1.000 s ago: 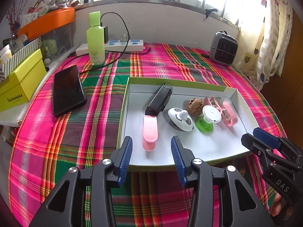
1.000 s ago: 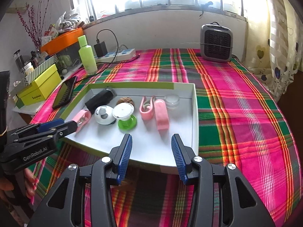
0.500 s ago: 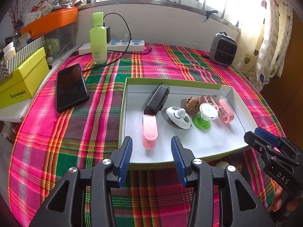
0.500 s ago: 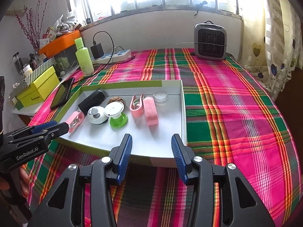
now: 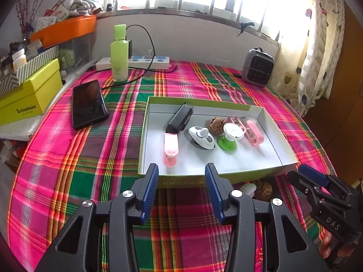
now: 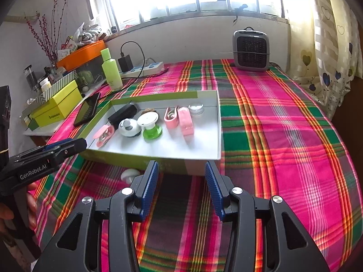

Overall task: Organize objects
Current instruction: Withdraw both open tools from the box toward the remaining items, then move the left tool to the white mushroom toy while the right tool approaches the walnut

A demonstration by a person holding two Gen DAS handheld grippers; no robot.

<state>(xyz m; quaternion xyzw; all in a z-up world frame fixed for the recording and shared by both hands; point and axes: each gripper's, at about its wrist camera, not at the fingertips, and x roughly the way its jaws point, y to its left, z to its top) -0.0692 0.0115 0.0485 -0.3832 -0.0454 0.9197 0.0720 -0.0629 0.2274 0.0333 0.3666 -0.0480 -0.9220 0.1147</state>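
— Two grippers, and neither is carrying anything? Where are they hanging?

— Both are hanging over the plaid worktop (image 6: 272, 122), short of the box. The left gripper (image 5: 181, 188) is standing with its fingers partly open and only cloth showing between them; the right gripper (image 6: 179, 185) is doing the same.

— What is sitting in the box?

— The white tray box (image 5: 274, 136), green on its outer walls, is lying just beyond both pairs of fingers. Inside, a row is running across: a pink clip (image 5: 170, 149) straight ahead of the left fingers, a black case (image 5: 180, 119) behind it, then a white round gadget (image 5: 202, 136), a walnut (image 5: 217, 124), a green-footed stand (image 5: 229, 136), and pink holders (image 5: 254, 131) toward the right-finger side. A small clear jar (image 6: 196, 110) is standing at the far wall.

— Is anything being left out?

— Yes. A small white knob (image 6: 129, 174) and a second walnut (image 5: 264, 189) are lying on the cloth against the near wall, just left of the right fingers. I judge the half-open fingers are being kept ready for those small strays.
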